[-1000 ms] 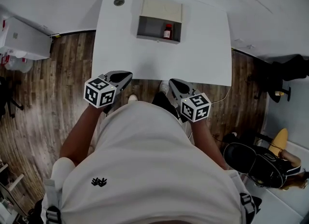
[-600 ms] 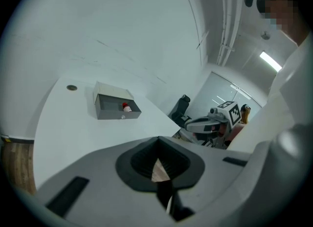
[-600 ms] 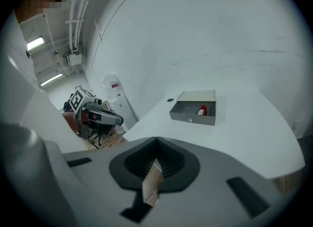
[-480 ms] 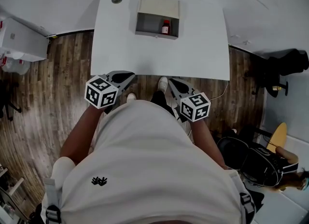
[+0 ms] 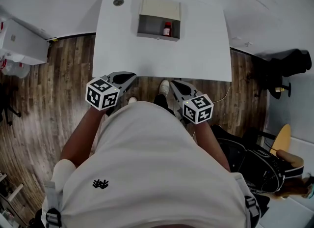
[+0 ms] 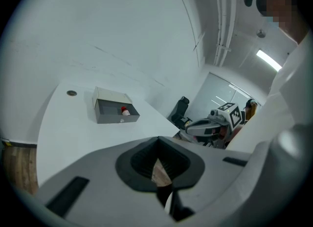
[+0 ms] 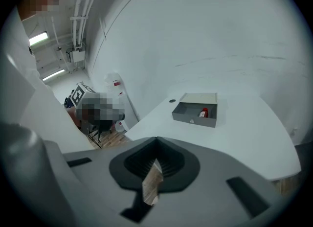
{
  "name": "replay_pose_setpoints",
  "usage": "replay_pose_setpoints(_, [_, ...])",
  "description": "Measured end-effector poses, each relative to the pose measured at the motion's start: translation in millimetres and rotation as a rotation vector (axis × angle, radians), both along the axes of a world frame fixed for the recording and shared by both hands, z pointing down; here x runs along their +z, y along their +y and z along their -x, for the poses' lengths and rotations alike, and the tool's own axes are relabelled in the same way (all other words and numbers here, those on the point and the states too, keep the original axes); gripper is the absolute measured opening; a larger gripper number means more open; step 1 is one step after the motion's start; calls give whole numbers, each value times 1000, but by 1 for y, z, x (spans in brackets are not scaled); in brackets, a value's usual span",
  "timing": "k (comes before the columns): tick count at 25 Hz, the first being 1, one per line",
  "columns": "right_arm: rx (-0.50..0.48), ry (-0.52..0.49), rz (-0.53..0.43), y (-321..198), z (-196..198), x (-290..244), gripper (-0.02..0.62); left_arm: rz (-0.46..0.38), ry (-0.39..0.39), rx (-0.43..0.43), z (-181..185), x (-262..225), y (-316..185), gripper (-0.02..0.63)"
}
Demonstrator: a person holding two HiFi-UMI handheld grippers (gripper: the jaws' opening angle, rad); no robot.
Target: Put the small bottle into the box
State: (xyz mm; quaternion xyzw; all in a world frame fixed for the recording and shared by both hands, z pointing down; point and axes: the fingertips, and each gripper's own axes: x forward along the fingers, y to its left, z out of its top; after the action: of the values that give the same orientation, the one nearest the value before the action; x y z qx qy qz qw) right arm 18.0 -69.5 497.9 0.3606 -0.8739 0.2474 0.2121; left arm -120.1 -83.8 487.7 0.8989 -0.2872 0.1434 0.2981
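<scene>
The small red-capped bottle (image 5: 167, 28) stands inside the open grey box (image 5: 147, 27) at the far side of the white table (image 5: 206, 50). Both gripper views show them too: the bottle (image 6: 125, 110) in the box (image 6: 108, 119), and the bottle (image 7: 204, 112) in the box (image 7: 188, 116). My left gripper (image 5: 127, 78) and right gripper (image 5: 175, 84) hang close to my body, short of the table's near edge and over the wooden floor. Each is shut with nothing between its jaws, as the left gripper (image 6: 158, 153) and right gripper (image 7: 156, 158) show in their own views.
A round cable hole (image 5: 118, 1) lies in the table's far left corner. A white cabinet (image 5: 22, 42) stands to the left. A black chair (image 5: 289, 70) and a dark backpack (image 5: 250, 165) are on the right. The person's feet (image 5: 164, 86) are below the table edge.
In the head view the table and box have shifted slightly up and left. Both grippers stay shut near my body, and the bottle has not moved in the box.
</scene>
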Motion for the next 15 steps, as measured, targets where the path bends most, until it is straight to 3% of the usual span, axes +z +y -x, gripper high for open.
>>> replay_pose_setpoints(15, [-38, 18, -22, 6, 11, -6, 5, 9, 4, -34, 17, 2, 14, 6])
